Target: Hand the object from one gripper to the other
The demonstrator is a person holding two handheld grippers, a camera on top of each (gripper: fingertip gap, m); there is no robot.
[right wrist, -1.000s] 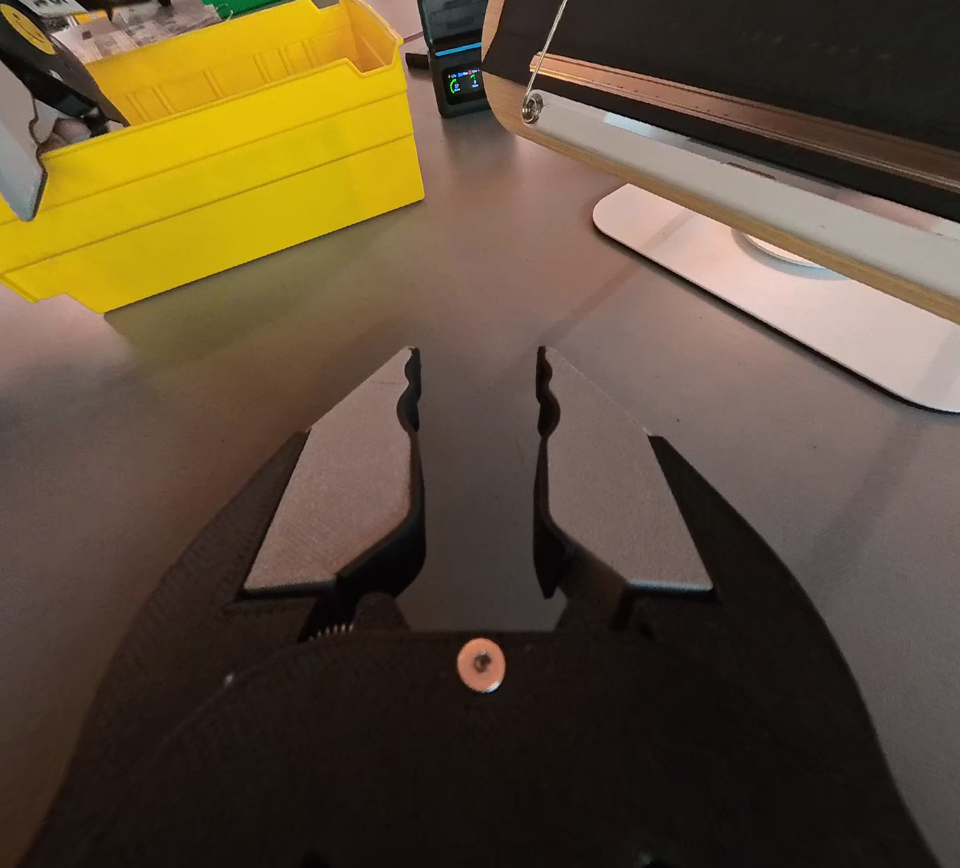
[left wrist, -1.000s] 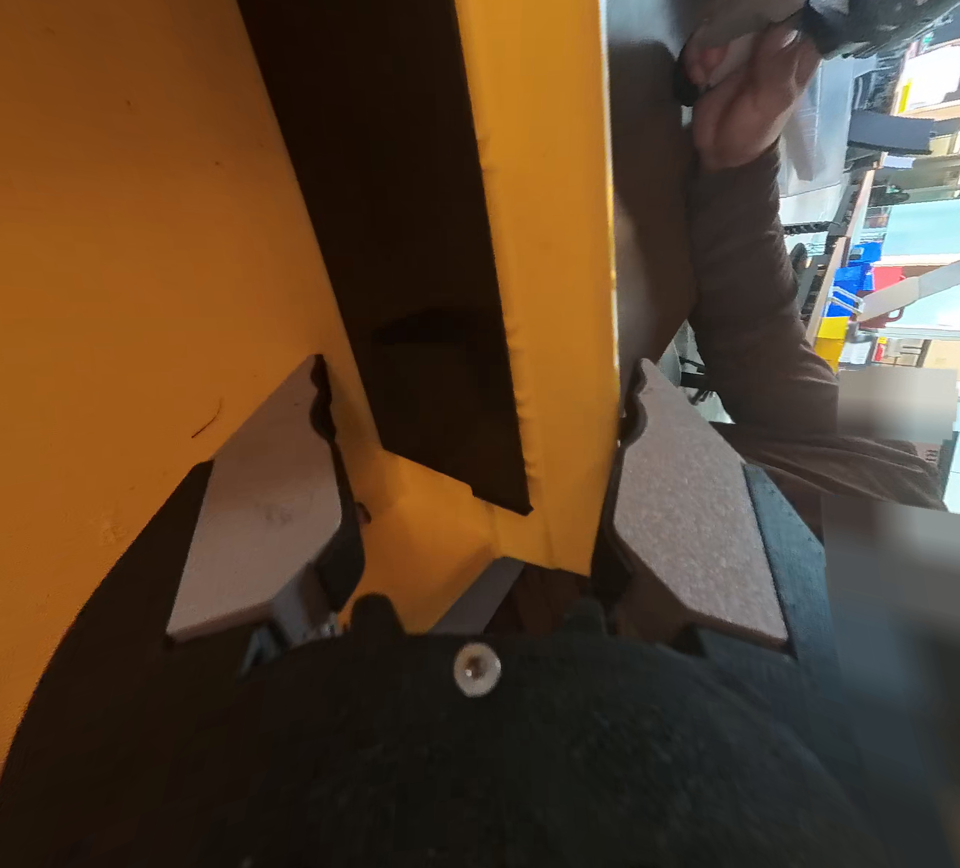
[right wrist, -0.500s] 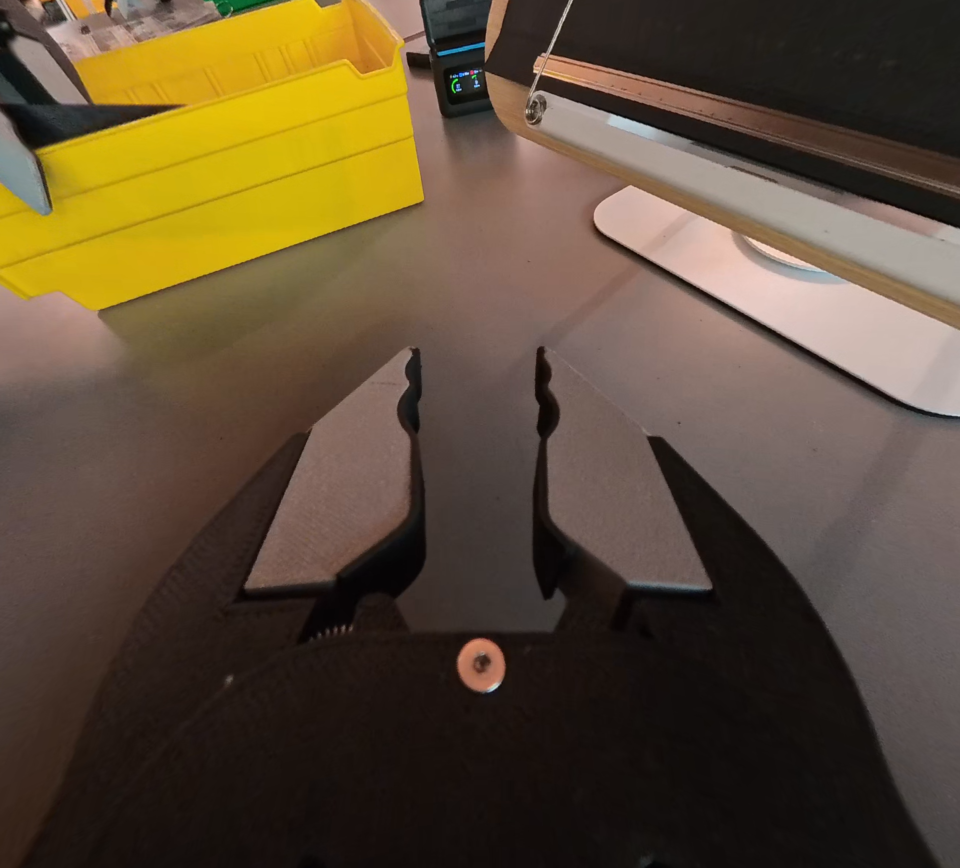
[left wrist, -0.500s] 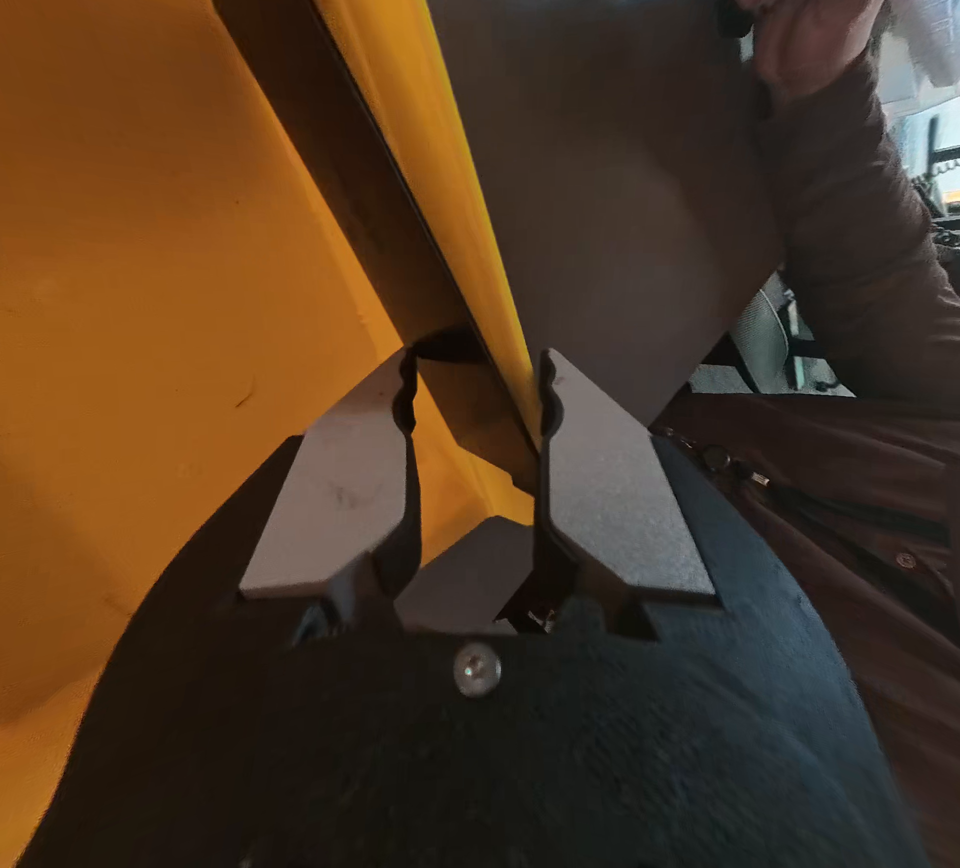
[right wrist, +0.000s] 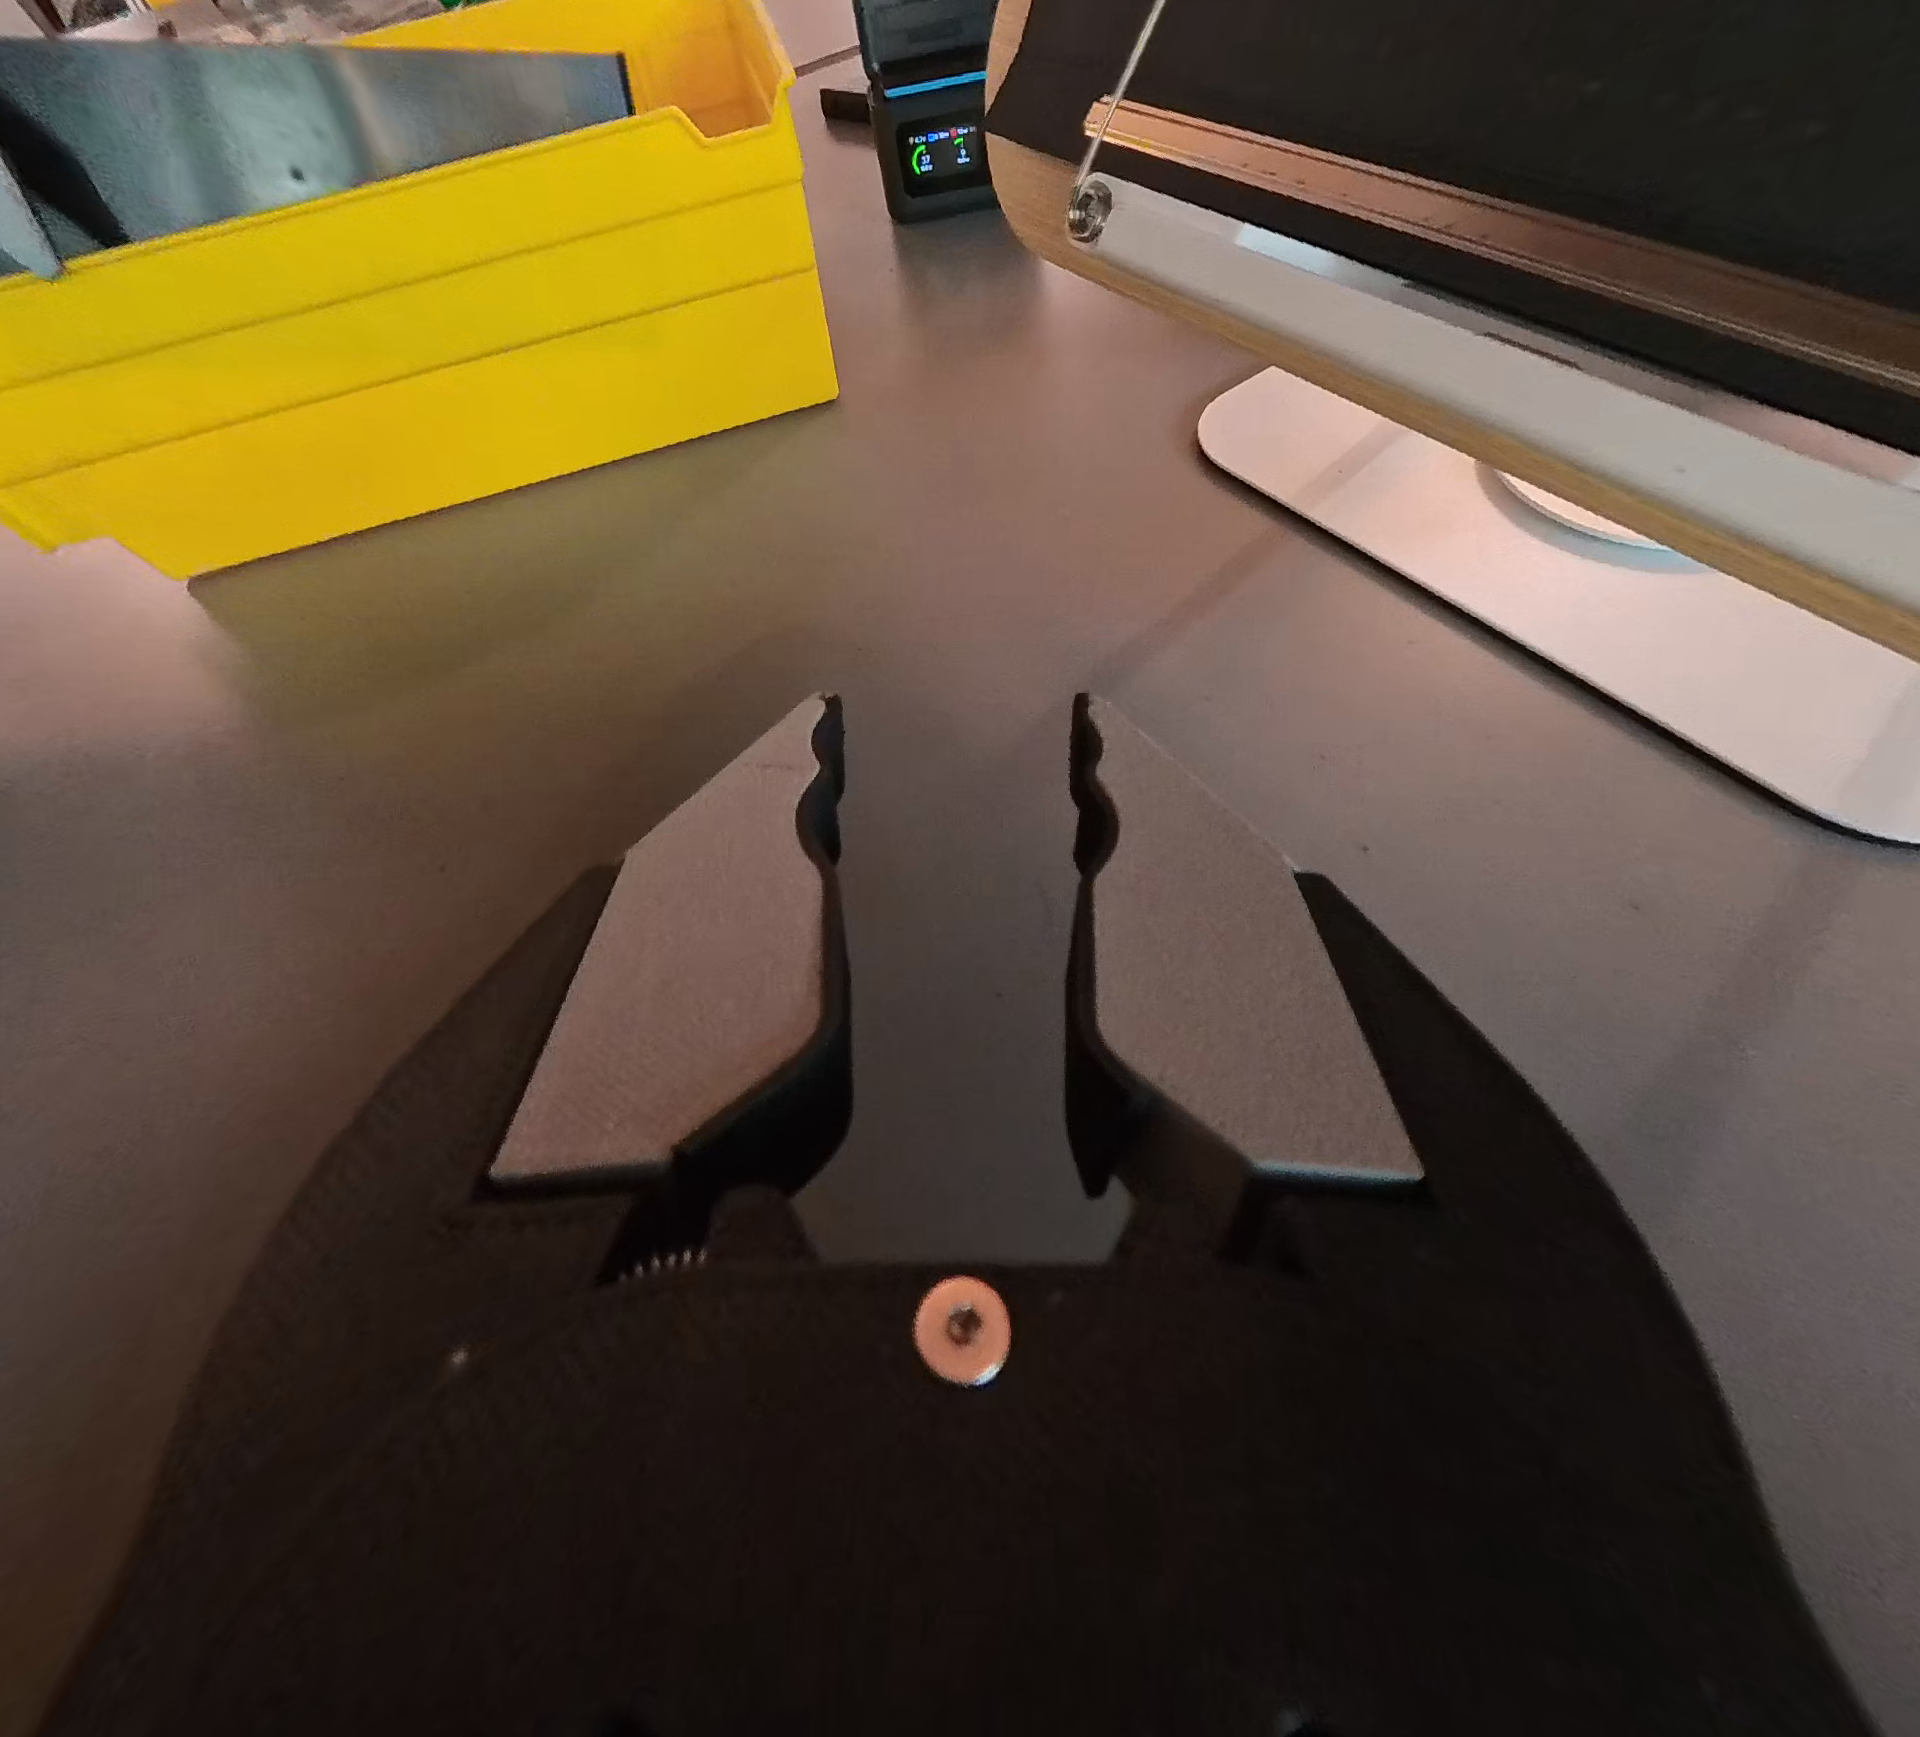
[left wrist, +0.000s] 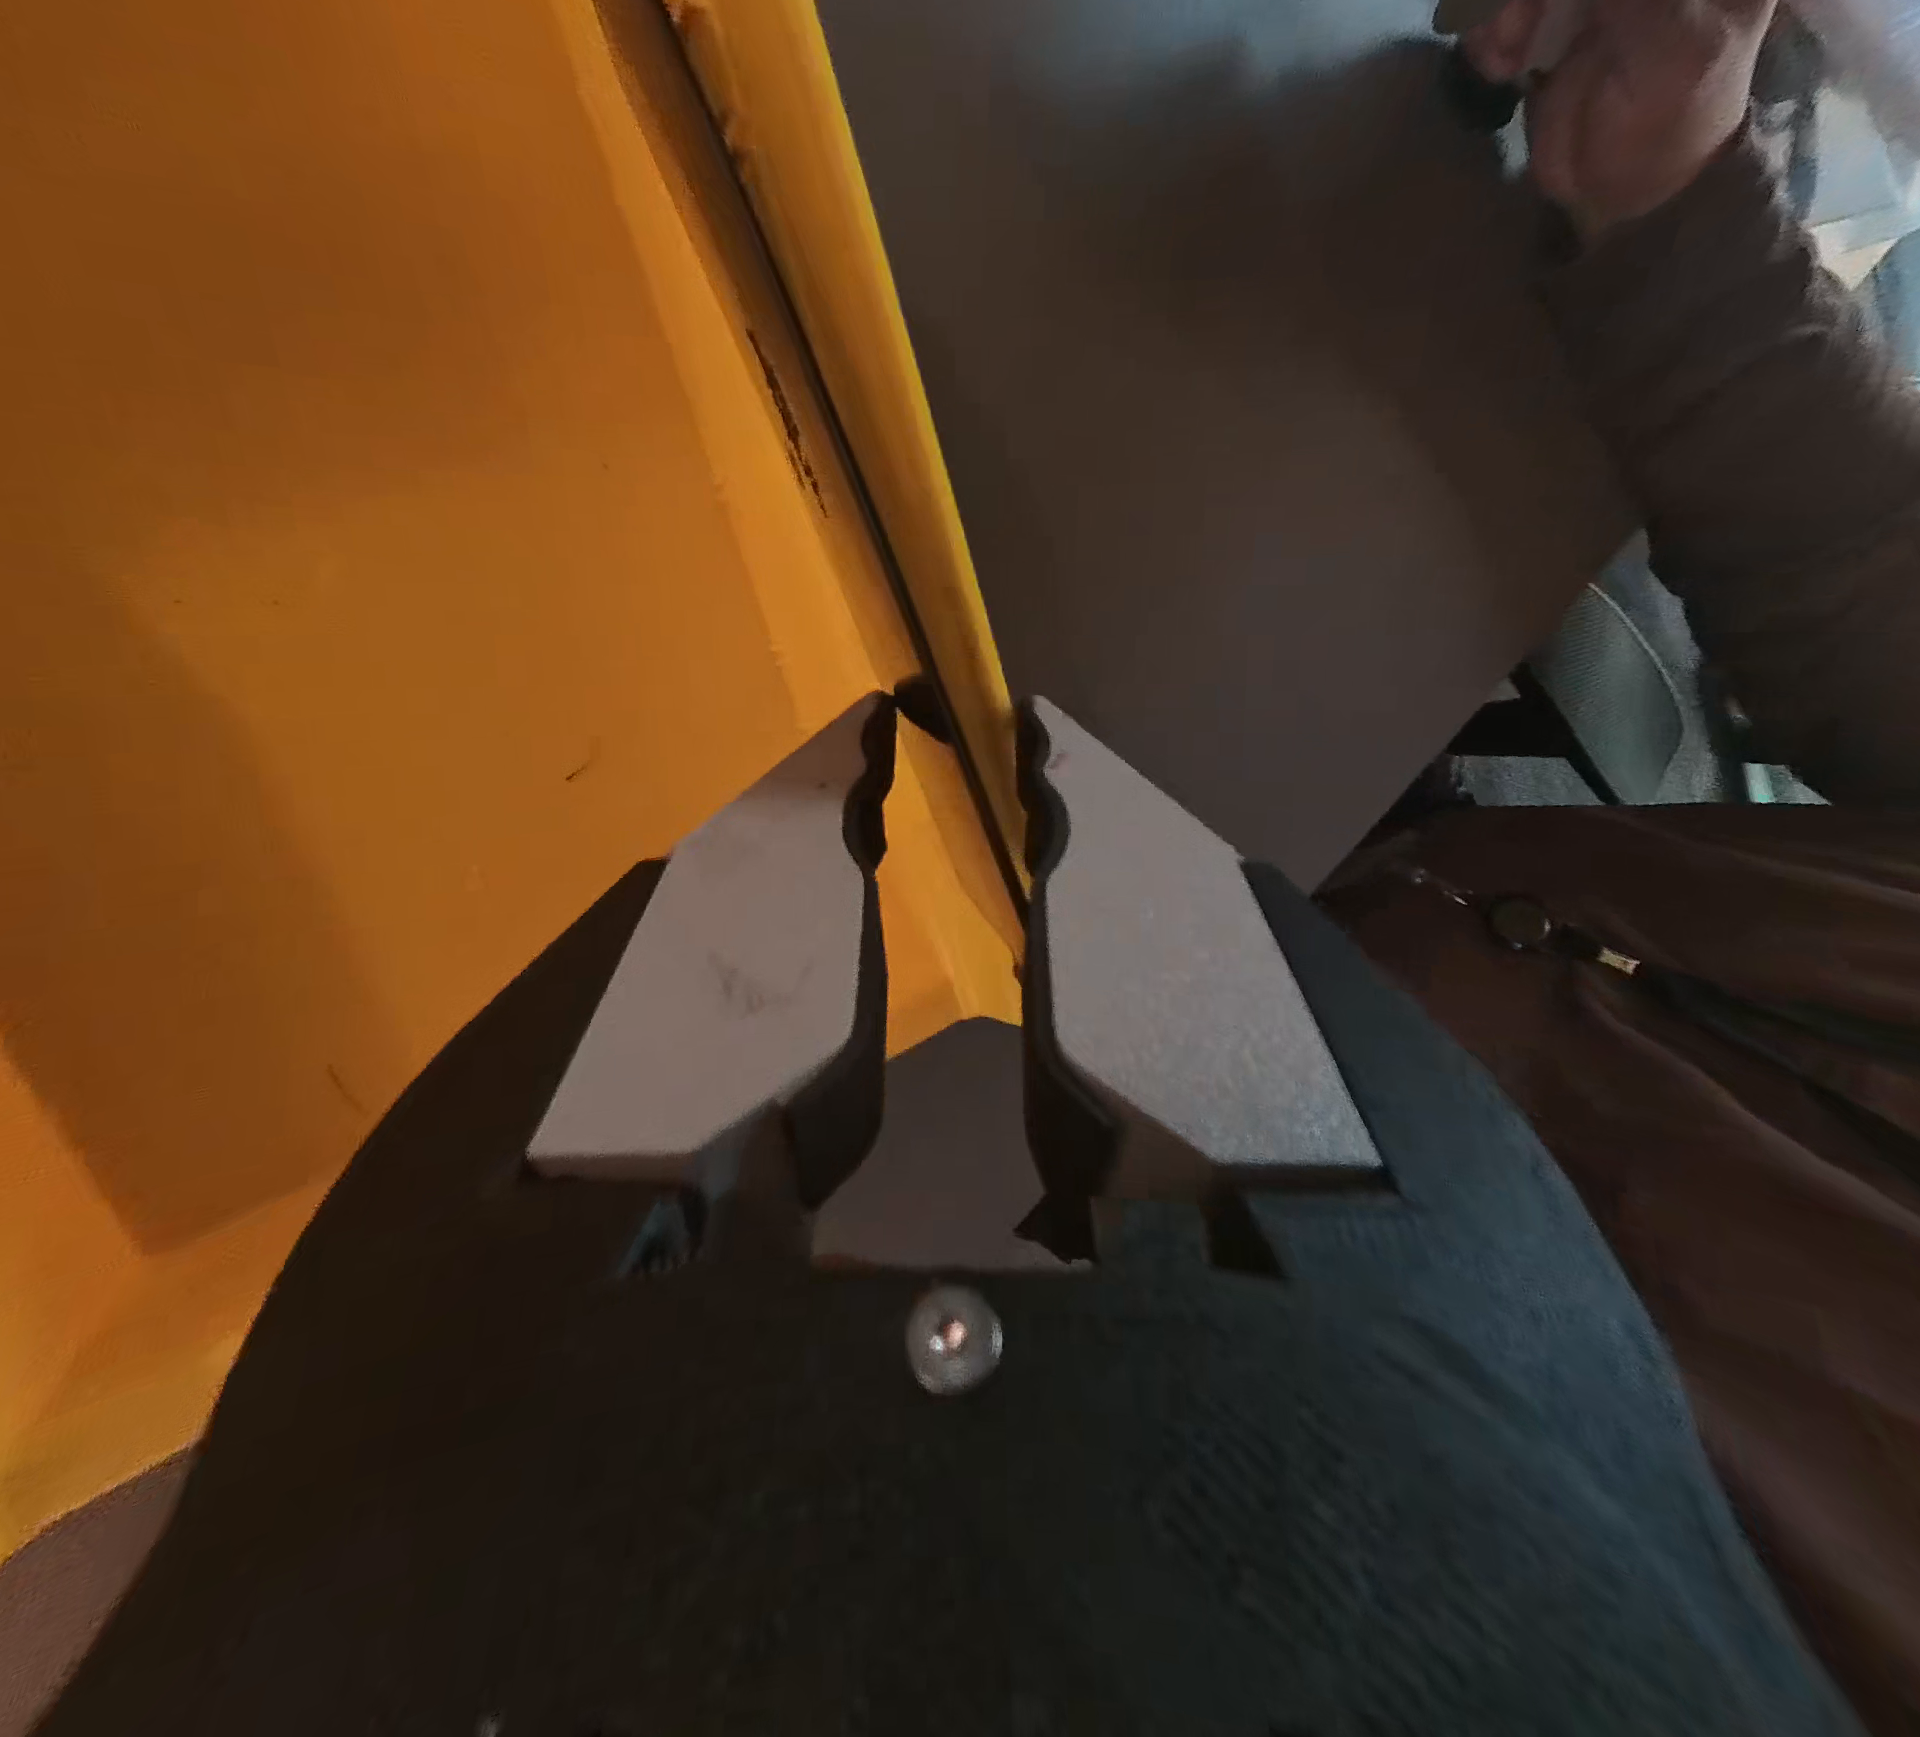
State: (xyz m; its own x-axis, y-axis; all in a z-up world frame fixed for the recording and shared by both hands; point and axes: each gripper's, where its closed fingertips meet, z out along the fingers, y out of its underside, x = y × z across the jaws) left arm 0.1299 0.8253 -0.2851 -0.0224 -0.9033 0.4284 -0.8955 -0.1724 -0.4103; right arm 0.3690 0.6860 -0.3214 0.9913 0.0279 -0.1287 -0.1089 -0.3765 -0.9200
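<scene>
left fingers (left wrist: 954,742): nearly closed, pinching side wall of yellow plastic storage bin (left wrist: 364,440) | right fingers (right wrist: 954,721): partly open, empty, low over grey worktop (right wrist: 1039,544) | bin stands on worktop, ahead-left of right fingers

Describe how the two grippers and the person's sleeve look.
Both the left gripper and the right gripper share one build: a black, textured body with a silver screw at the centre and two wedge-shaped grey fingers with wavy black inner edges. The person's sleeve is dark brown.
</scene>
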